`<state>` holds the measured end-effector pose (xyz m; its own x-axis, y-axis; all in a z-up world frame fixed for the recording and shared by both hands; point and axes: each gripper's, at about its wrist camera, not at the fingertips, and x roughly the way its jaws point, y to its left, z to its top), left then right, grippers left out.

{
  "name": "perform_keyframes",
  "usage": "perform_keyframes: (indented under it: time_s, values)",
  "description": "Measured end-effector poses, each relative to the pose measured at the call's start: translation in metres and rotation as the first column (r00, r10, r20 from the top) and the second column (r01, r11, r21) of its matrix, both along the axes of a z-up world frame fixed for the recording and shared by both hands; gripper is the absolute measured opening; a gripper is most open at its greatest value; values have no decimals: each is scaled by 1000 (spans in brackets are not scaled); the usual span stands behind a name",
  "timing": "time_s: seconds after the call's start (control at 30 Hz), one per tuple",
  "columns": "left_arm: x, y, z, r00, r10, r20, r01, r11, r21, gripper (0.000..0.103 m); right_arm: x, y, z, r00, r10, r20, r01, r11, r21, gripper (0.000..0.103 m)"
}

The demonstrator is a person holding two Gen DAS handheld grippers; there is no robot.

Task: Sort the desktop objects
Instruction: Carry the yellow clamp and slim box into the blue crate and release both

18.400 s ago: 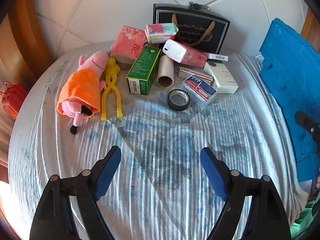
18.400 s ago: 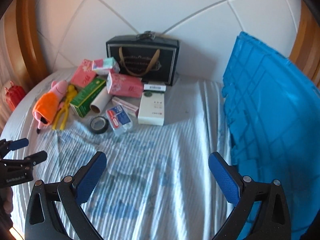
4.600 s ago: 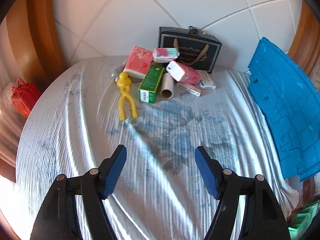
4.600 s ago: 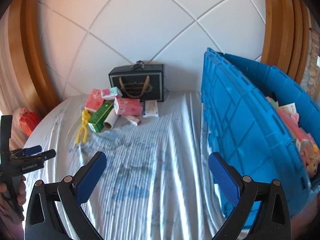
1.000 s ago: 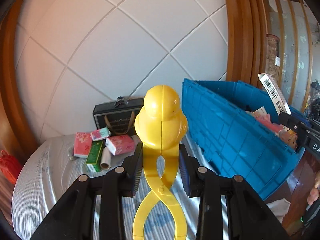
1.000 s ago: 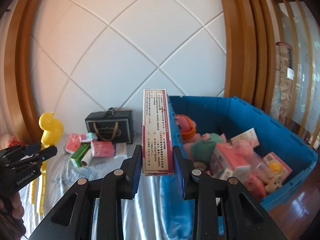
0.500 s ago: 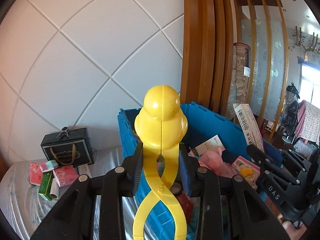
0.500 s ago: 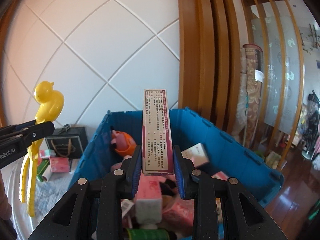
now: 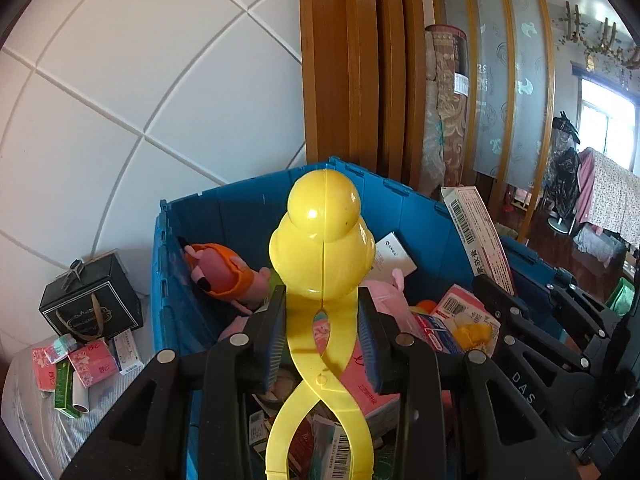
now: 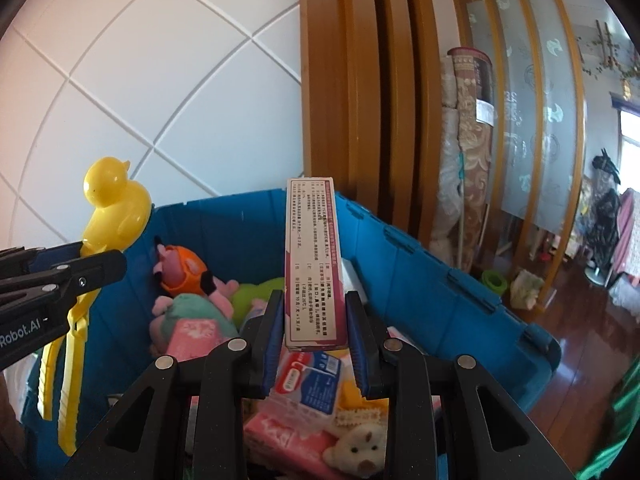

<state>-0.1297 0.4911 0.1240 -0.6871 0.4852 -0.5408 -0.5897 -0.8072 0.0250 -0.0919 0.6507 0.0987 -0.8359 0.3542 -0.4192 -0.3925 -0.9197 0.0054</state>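
Observation:
My left gripper [image 9: 322,320] is shut on a yellow duck-shaped clamp [image 9: 322,240] and holds it upright over the blue crate [image 9: 240,216]. The clamp also shows in the right wrist view [image 10: 112,208], at the crate's left wall. My right gripper [image 10: 315,320] is shut on a tall pink and white box [image 10: 312,256], held upright above the crate [image 10: 440,280]. That box shows in the left wrist view [image 9: 478,236] on the right. The crate holds an orange and pink plush [image 10: 180,268], pink packets and several small boxes.
On the striped cloth left of the crate lie a black gift box [image 9: 90,308], pink packets [image 9: 92,362], a green box [image 9: 63,386] and a paper roll [image 9: 82,398]. A wooden pillar [image 9: 340,60] and a glass screen stand behind the crate. Wood floor lies to the right.
Both grippers have swung from the table toward the crate and now hover over its inside. The clamp and the box stay gripped. The table objects have slid to the far left.

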Motion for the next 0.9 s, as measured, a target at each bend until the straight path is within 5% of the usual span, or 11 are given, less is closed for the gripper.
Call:
perform_keyframes:
  time_s: [0.43,0.5,0.57,0.67,0.9]
  values:
    - [-10,2,-11,997,52,64,-49,998,-43,35,-11,4,-16,997,-24,68,24,1000,-5,32]
    - [-9,0,-10,997,55,52,-53,998,-39,38,-10,4,-18,997,-22,68,23,1000,-14,49]
    - [-7,-1,-11,997,57,44,-56,998,-37,45,-8,4,-19,998,-26,63,28,999,-18,90]
    - [-7,-3,-9,997,69,36,-68,997,-29,53,-5,3,-20,998,-44,52,44,999,-4,102]
    - [-8,-14,-7,996,81,39,-82,996,22,57,-8,3,-20,996,-69,61,68,998,5,103]
